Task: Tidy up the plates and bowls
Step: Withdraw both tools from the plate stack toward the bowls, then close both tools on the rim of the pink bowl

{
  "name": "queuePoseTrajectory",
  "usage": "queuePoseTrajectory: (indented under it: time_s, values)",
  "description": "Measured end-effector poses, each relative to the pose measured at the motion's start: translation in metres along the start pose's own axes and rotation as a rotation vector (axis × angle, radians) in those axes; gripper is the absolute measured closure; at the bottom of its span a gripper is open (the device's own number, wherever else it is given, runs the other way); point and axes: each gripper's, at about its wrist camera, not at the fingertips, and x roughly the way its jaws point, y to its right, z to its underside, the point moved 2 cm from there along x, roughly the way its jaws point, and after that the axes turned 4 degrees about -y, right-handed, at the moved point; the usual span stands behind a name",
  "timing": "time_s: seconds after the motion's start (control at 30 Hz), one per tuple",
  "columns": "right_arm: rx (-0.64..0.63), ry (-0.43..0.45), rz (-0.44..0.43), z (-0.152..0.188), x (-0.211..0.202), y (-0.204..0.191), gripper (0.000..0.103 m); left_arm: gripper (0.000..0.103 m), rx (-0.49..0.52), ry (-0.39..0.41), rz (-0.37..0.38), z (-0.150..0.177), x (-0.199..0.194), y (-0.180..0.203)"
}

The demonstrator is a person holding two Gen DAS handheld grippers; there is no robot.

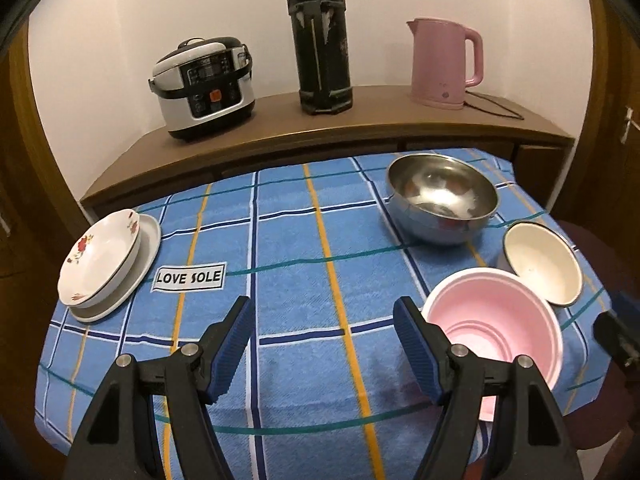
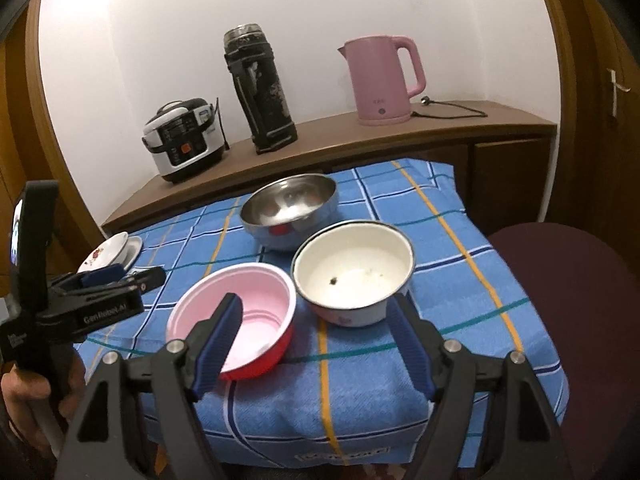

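A floral white dish [image 1: 98, 254] sits on a plain white plate [image 1: 148, 240] at the table's left edge; the pair shows small in the right wrist view [image 2: 105, 255]. A steel bowl [image 1: 442, 196] [image 2: 290, 204] stands far right. A white enamel bowl [image 1: 542, 262] [image 2: 354, 268] and a pink bowl with a red outside [image 1: 494, 320] [image 2: 236, 300] stand near right. My left gripper [image 1: 324, 320] is open and empty above the cloth, left of the pink bowl. My right gripper [image 2: 314, 316] is open and empty, just before the pink and enamel bowls.
A blue plaid cloth [image 1: 280, 240] covers the small table. Behind it a wooden sideboard [image 1: 280, 136] carries a rice cooker [image 1: 204, 88], a dark thermos [image 1: 320, 40] and a pink kettle [image 1: 444, 64]. A dark red chair [image 2: 568, 300] stands at the right.
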Motion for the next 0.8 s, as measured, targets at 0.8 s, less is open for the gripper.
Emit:
queuePoseTrajectory:
  time_s: [0.8]
  values:
    - [0.060,-0.130,-0.086,0.017,0.035,-0.001,0.063,0.029,0.081,-0.067,0.158,0.010,0.022,0.035]
